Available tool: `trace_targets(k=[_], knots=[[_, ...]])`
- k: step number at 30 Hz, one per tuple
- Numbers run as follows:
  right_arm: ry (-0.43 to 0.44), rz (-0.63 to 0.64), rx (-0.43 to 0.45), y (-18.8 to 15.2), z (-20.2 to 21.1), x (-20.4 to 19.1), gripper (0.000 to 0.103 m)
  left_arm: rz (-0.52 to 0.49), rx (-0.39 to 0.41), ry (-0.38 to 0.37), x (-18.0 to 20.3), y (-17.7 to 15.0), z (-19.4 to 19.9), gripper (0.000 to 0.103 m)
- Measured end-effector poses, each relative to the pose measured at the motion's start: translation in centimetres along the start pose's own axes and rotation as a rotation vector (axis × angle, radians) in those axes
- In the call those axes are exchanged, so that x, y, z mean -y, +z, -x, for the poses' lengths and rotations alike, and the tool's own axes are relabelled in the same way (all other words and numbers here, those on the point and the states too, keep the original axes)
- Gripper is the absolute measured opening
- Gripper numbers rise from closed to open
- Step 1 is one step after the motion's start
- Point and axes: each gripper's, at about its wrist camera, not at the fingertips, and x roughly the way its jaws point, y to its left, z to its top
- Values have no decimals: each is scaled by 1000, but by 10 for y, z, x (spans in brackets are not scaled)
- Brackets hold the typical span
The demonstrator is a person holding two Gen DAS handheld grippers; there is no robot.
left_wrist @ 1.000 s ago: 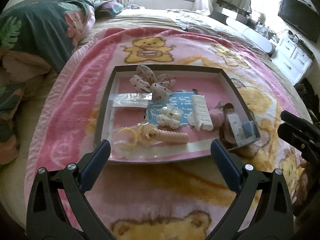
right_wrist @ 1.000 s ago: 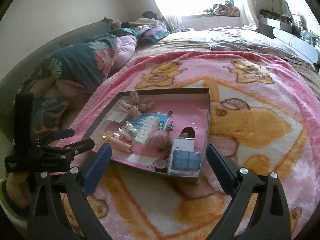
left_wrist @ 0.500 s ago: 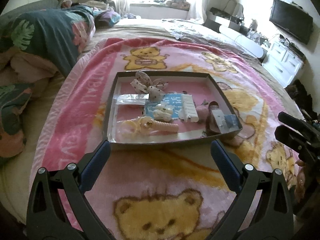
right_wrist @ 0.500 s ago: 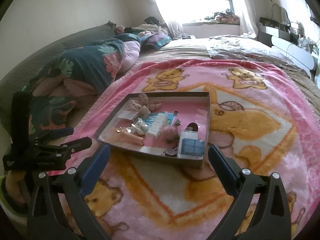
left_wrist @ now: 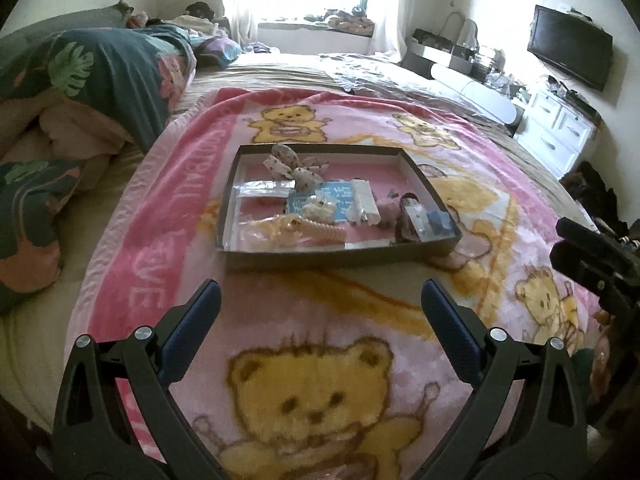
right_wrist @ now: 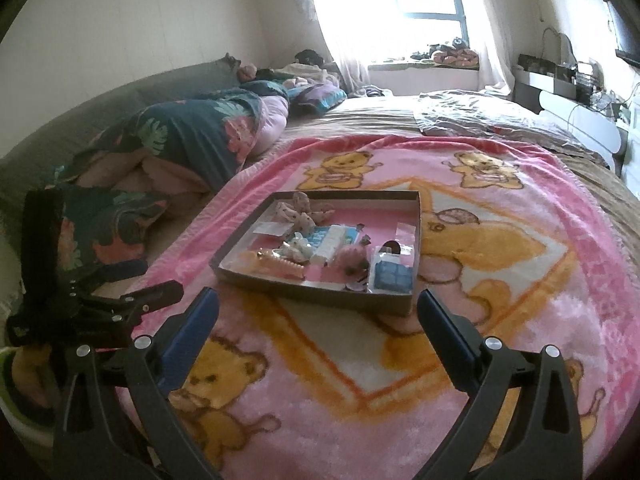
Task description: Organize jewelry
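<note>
Both grippers, left [left_wrist: 320, 300] and right [right_wrist: 318, 306], gape empty short of the tray [left_wrist: 340, 258]; sorting appears finished or paused, and any next pick needs an approach.

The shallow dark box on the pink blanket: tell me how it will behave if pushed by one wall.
The shallow dark box looks like thin cardboard, so probably light and its low wall may flex. It sits on a plush pink blanket, so it would likely drag and skew rather than slide cleanly. The loose hair accessories inside would probably shift about.
</note>
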Motion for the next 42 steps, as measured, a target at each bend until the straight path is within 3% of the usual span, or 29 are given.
trace_targets(k=[9,20,31,42], knots=[[-53,26,38,-30,15,-10,99,11,6,18,-2,-29,8,94],[-59,-39,65,-51,25,-5,99,20,27,31,-8,-47,15,94],[-59,-5,114,-66,32,-18,99,31,46,24,-11,-59,22,94],[-80,14,77,-77,18,-27,99,39,68,27,-14,-66,25,94]])
